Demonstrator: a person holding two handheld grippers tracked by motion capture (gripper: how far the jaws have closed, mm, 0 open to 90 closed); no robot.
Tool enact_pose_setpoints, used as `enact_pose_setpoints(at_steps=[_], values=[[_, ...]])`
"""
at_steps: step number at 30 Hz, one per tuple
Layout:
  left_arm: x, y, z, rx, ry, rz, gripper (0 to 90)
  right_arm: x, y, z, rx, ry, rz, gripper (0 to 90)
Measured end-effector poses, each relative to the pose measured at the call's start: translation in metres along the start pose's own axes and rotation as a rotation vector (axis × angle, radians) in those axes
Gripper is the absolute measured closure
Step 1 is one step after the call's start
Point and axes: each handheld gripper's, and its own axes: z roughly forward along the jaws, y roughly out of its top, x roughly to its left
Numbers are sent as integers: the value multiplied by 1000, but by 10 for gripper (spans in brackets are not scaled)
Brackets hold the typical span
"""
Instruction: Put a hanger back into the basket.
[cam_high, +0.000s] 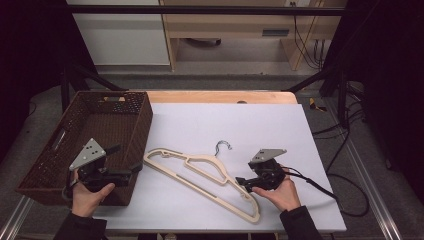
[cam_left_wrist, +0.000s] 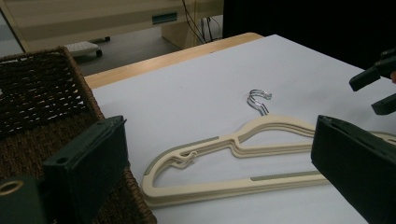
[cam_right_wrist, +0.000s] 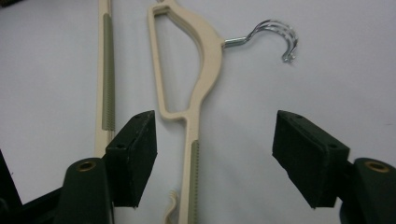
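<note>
Nothing looked done: my left tongs (cam_high: 127, 161) gaped at nine o'clock above the basket (cam_high: 142, 120); right tongs (cam_right_wrist: 215, 156) straddled, unclenched, the hanger (cam_high: 200, 172) on the table (cam_high: 280, 130).

A grey floor (cam_high: 240, 70) stretches toward twelve o'clock, where light wooden furniture (cam_high: 250, 22) and a white cabinet (cam_high: 125, 35) stand. Black cables (cam_high: 307, 45) hang at one o'clock; the sides are dark.

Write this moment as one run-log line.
left gripper: open, beside basket | right gripper: open, over hanger | hanger: flat on table, ungripped
</note>
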Motion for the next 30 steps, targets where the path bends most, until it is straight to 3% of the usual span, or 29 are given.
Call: enact_pose_setpoints(at_steps=[2,6,9,15,16,24,30], values=[[0,0,0,1,0,1,37,1,0,3,9,6,2,339],[-1,0,2,9,-3,3,37,5,-3,21,88,30,-4,413],[-2,0,2,9,-4,6,37,6,-4,28,115,31,-14,443],[-3,0,4,16,-7,6,38,7,-7,43,174,55,-19,551],[-3,0,4,17,-8,10,38,6,-8,47,203,56,-22,587],[-5,-1,6,24,-10,12,40,7,-9,50,248,58,-21,685],[-6,-1,7,29,-12,19,42,7,-9,50,255,56,17,772]])
